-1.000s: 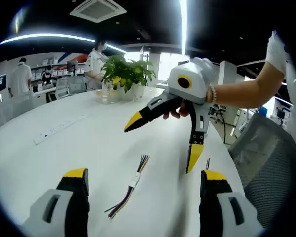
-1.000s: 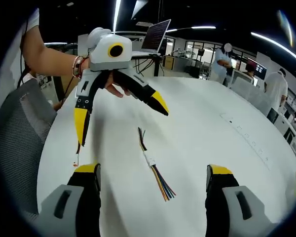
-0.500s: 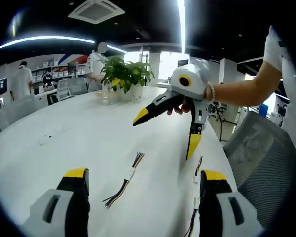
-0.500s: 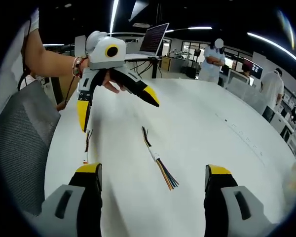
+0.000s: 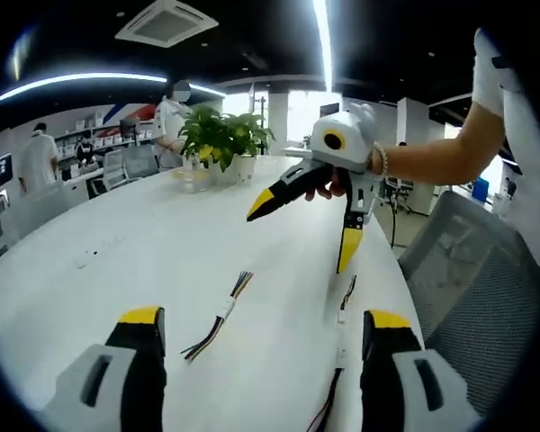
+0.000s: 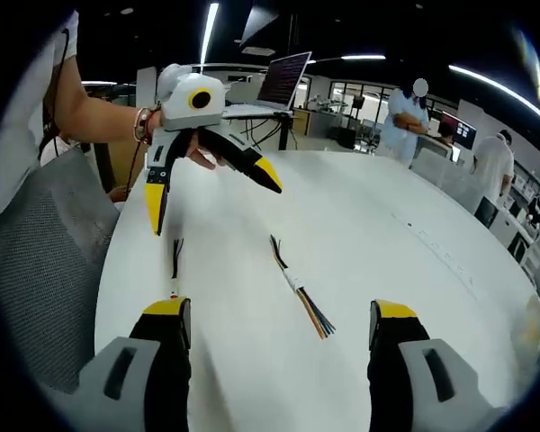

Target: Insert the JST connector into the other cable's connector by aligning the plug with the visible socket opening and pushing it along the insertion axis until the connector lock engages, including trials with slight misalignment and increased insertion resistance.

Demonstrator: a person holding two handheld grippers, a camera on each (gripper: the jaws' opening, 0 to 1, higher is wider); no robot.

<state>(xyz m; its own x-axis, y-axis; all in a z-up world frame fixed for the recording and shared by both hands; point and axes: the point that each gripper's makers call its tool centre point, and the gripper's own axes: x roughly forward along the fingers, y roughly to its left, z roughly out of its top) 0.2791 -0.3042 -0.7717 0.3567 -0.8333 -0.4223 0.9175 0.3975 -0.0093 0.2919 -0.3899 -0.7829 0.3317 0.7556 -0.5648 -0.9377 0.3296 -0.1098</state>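
Cables lie loose on the white table, neither held. In the left gripper view the left gripper hangs above the table with jaws spread wide and nothing between them; one cable with a white connector lies between its tips, and a second cable lies near the table edge (partly behind the jaw). The right gripper, held by a hand, is also wide open, empty, above the second cable. A plant stands behind.
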